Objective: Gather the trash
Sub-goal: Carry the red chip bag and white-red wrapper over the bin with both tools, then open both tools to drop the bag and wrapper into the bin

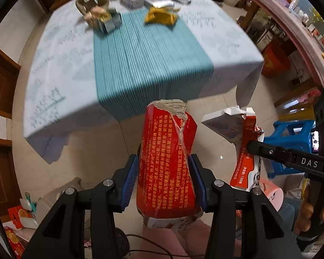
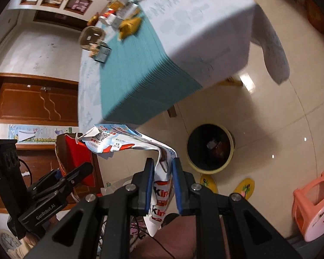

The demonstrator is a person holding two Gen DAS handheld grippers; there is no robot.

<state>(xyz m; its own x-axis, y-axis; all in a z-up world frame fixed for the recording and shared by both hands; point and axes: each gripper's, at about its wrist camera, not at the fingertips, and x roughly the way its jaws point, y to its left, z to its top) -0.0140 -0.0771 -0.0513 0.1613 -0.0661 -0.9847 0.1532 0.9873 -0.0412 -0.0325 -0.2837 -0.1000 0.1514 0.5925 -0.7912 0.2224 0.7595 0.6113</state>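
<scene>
Left gripper: clamped on a torn red carton, six o'clock in the left view.
Right gripper: pinching a crumpled white Kinder wrapper, six o'clock in the right view.
Trash bin: on the floor, three o'clock of the wrapper.
Handling: carton likely light, crushable, best held mid-body; wrapper limp, slippery.
Table: more litter at twelve o'clock, blurred.
Hidden: the carton's base and the bin's contents are unclear.

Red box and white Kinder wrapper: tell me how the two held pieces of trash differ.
The red box is stiff torn cardboard that keeps its bulk; the white Kinder wrapper is thin, crumpled and droops over. The left gripper clamps the box with jaws fairly wide; the right gripper pinches the wrapper narrowly. Both are torn open and held off the table.
</scene>
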